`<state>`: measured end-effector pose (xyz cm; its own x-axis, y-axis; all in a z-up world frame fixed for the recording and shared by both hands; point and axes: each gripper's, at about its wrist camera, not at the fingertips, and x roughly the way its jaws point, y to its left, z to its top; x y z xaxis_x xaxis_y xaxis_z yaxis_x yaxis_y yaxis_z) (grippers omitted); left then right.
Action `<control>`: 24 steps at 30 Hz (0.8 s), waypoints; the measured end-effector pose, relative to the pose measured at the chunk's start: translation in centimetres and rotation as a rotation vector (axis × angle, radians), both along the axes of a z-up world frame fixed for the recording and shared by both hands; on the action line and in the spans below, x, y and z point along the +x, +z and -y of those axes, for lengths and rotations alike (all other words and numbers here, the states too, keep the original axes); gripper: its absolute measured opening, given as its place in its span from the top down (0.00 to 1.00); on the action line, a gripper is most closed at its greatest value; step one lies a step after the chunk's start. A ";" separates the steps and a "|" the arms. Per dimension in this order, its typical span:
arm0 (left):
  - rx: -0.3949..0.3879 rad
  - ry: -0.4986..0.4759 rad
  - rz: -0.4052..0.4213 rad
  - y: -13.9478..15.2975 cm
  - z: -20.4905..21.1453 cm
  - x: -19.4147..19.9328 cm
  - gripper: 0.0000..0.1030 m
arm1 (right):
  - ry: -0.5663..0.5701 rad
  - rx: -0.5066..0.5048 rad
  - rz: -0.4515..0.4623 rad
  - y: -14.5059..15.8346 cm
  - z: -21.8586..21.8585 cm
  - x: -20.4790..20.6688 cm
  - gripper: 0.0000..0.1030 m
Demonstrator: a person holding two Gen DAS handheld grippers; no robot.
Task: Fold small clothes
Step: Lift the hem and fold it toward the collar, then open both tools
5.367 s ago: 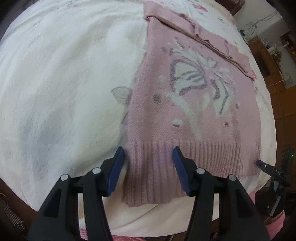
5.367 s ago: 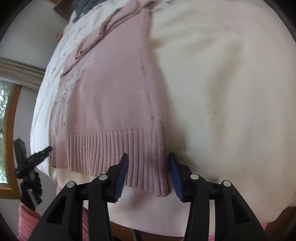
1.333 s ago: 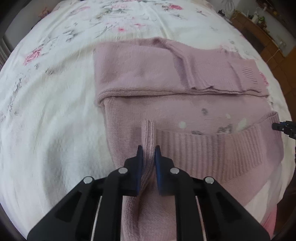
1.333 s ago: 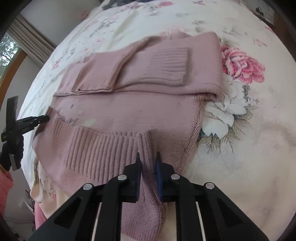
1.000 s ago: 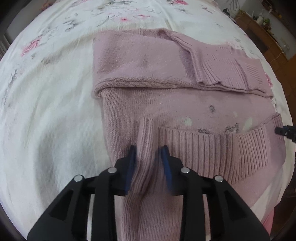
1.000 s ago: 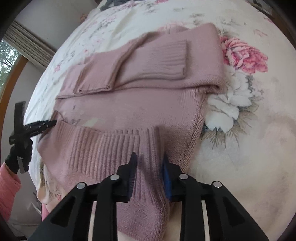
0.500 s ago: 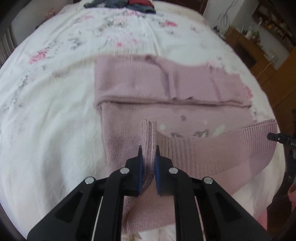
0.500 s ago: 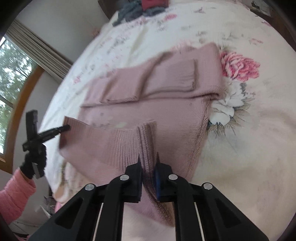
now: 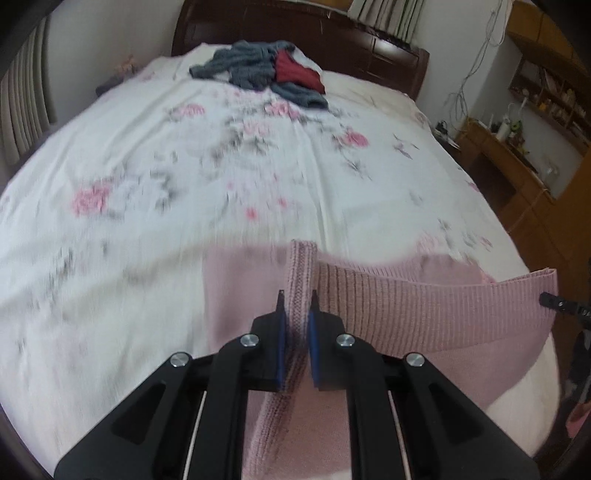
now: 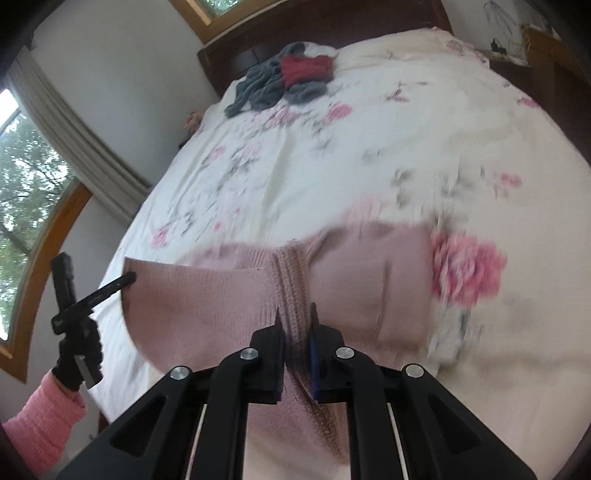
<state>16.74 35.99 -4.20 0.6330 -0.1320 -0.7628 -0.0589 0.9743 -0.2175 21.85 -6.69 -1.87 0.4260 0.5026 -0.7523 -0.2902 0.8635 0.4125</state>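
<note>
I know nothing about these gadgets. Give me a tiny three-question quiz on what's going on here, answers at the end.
1. True or false: both the left gripper and the right gripper are clamped on the ribbed hem of the pink sweater.
2. Which lies near the headboard? A) a heap of grey and red clothes B) a stack of books C) a laptop.
3. What pattern does the bedsheet have?

Key
1. True: each pair of fingers pinches a fold of the hem, which is lifted off the bed.
2. A.
3. Pink flowers on white.
</note>
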 end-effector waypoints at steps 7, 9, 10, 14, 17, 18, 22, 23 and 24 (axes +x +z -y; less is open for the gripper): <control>0.049 0.057 -0.026 -2.5 -1.1 7.6 0.92 | -0.062 -0.052 -0.043 -3.2 -1.6 7.9 0.90; 0.056 0.055 -0.061 -4.2 -1.1 9.1 0.92 | -0.066 -0.072 -0.066 -4.8 -2.1 9.6 0.90; 0.069 0.051 -0.076 -5.0 -0.9 9.5 0.92 | -0.062 -0.082 -0.073 -5.5 -2.4 10.1 0.90; 0.102 0.051 -0.142 -8.7 -0.7 11.1 0.92 | -0.056 -0.141 -0.110 -8.5 -3.3 11.9 0.90; 0.097 0.076 -0.189 -10.9 -1.4 11.7 0.90 | -0.065 -0.170 -0.142 -10.4 -3.4 12.9 0.90; 0.098 0.083 -0.204 -11.5 -1.5 11.8 0.88 | -0.069 -0.180 -0.154 -11.0 -3.4 13.1 0.90; 0.089 0.115 -0.262 -13.4 -2.5 12.2 0.81 | -0.095 -0.207 -0.188 -12.8 -2.9 13.4 0.85; 0.084 0.121 -0.263 -13.5 -2.8 12.1 0.80 | -0.105 -0.205 -0.195 -13.1 -2.6 13.5 0.81; 0.078 0.124 -0.261 -13.5 -2.9 12.0 0.79 | -0.112 -0.201 -0.199 -13.1 -2.3 13.5 0.79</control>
